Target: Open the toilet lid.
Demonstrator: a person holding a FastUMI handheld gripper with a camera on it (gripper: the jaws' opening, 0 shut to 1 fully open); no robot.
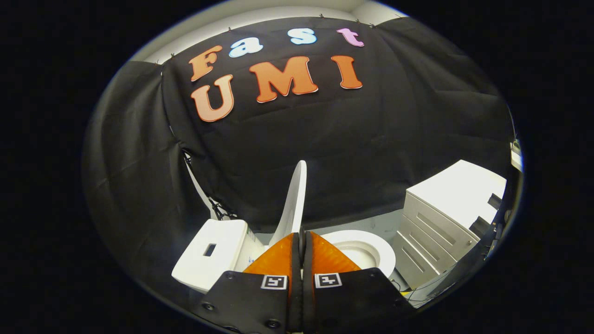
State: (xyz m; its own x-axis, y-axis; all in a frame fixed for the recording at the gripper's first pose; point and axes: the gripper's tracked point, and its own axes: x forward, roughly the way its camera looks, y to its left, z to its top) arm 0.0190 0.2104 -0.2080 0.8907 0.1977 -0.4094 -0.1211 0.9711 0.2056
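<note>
Gripper (301,234) jaws clenched on edge of white plastic toilet lid (294,204), lid upright. White oval seat (383,255) exposed beyond, w/ white tank (218,253) beside.

Toilet lid (293,204) smooth glossy plastic; wall (371,134) matt cloth.

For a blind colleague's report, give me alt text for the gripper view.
The gripper is shut on the raised toilet lid, held edge-on between the fingers. The tank sits beside it, the open seat just beyond, next to a drawer cabinet.
</note>
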